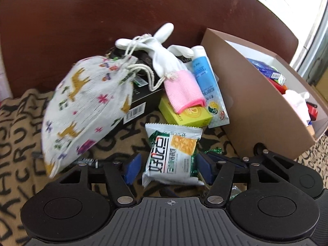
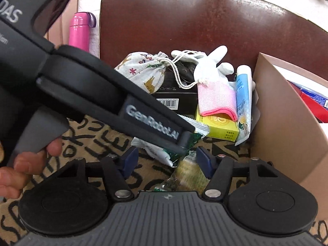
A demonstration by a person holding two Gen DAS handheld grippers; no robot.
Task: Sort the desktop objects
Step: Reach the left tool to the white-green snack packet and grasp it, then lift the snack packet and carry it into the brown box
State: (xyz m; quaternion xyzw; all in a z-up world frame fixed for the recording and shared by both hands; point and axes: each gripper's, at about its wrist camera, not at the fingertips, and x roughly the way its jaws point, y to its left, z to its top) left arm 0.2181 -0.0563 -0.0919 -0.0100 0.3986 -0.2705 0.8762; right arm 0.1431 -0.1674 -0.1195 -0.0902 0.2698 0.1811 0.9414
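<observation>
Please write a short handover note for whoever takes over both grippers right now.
Left gripper: jaws astride the white-green snack packet, pads not visibly pressing.
Right gripper: jaws astride a second, yellowish packet, not clearly gripped.
Done: several items already in the cardboard box.
Left: drawstring pouch, glove, blue tube, yellow box, black box and both packets.

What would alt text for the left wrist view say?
The left gripper straddles a green-and-white snack packet on a letter-patterned cloth. Behind lie a drawstring pouch, white glove, blue tube and yellow box; a cardboard box stands right.
</observation>
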